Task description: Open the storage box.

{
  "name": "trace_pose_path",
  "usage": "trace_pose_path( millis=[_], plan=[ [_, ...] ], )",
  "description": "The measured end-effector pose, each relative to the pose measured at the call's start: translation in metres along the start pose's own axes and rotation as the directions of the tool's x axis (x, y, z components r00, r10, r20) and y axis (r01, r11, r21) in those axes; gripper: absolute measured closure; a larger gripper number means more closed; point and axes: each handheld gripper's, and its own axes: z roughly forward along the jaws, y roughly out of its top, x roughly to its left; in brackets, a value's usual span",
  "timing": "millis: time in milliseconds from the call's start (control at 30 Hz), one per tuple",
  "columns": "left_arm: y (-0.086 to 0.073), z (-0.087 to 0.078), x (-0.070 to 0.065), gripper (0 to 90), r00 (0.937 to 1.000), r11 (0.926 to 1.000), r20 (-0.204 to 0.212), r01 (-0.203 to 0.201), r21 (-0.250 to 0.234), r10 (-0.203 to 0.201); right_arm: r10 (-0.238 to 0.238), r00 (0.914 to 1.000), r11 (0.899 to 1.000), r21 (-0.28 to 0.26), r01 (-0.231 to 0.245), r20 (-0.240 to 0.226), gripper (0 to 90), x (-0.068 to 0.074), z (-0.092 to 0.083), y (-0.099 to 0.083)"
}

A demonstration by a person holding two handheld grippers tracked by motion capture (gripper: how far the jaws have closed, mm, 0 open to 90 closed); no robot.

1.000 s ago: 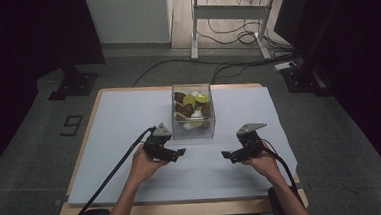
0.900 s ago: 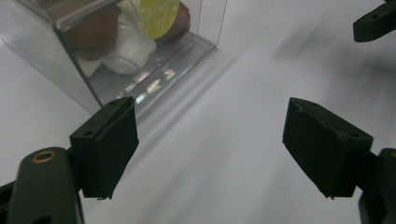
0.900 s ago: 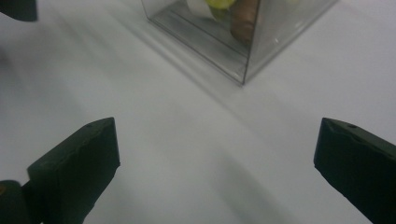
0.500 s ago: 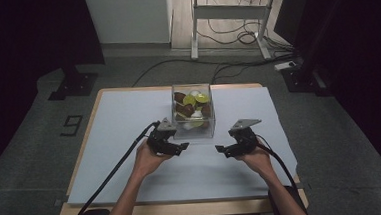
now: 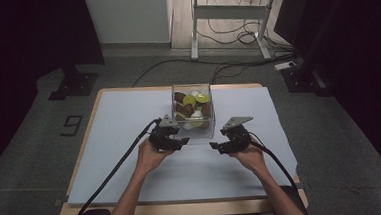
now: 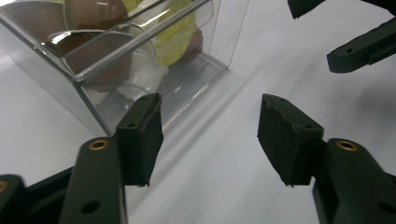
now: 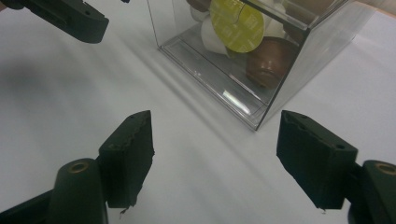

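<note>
A clear box point(image 5: 193, 111) of capsules point(image 5: 191, 103) is sitting mid-counter point(image 5: 104, 123), just beyond and between both tongs. Left tongs point(image 5: 180, 143) and right tongs point(image 5: 216, 146) are gaping wide, holding nothing.

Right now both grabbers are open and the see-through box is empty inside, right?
Not quite. Both grabbers are open, the left gripper and the right gripper, but the clear box is not empty. It holds small pods: brown ones, a white one and some with yellow-green lids. The right gripper view shows them through the box wall, and the high view shows them from above.
</note>
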Motion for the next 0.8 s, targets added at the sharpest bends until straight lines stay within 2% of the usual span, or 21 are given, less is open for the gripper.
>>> trace_pose_path(
  millis=[133,367,600,800],
  plan=[
    [0.002,0.001,0.001,48.4,1.0,1.0,0.004,0.006,-0.005,-0.006,0.005,1.0,1.0,-0.004,-0.005,-0.002,33.2,0.0,0.003,0.003],
    [0.006,0.004,0.003,53.4,0.9999,0.9997,-0.005,0.01,-0.02,-0.01,0.038,0.9991,0.999,-0.02,-0.038,-0.017,42.2,-0.002,0.009,0.01],
    [0.009,0.009,0.007,57.8,0.9996,0.9996,-0.027,0.008,-0.025,-0.009,0.019,0.9997,1.0,-0.001,-0.019,-0.014,50.1,0.0,0.016,0.017],
    [0.008,0.012,0.009,62.1,0.9992,0.9996,-0.037,0.013,-0.026,-0.014,0.011,0.9999,1.0,-0.006,-0.011,-0.013,58.5,-0.001,0.023,0.021]
  ],
)
